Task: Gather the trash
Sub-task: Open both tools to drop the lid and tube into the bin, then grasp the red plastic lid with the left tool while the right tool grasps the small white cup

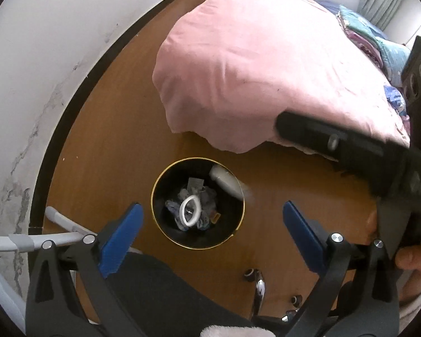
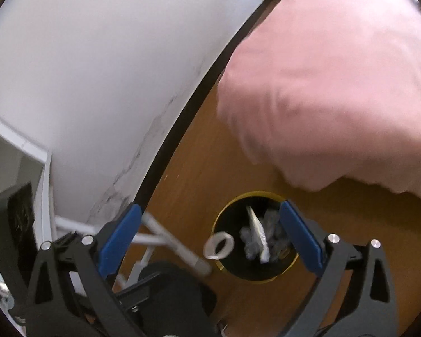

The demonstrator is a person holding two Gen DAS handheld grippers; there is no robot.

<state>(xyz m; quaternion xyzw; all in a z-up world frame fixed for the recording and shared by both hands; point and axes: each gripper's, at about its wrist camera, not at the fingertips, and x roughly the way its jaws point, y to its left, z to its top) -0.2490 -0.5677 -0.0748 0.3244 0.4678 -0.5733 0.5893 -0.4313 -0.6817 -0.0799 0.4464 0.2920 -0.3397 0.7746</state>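
A black bin with a gold rim stands on the wooden floor, directly below my left gripper, whose blue pads stand wide apart with nothing between them. In the bin lie crumpled paper, a white ring and a blurred white bottle leaning at the far rim. In the right wrist view the bin sits under the right pad of my right gripper, which is also open. A blurred white ring shows at the bin's left rim, touching no pad. A flat white wrapper stands among the trash.
A pink bedcover hangs over the bed edge just beyond the bin. A white wall with dark skirting runs along the left. White metal tubes and a chair base with casters are near me. A hand holds the right tool.
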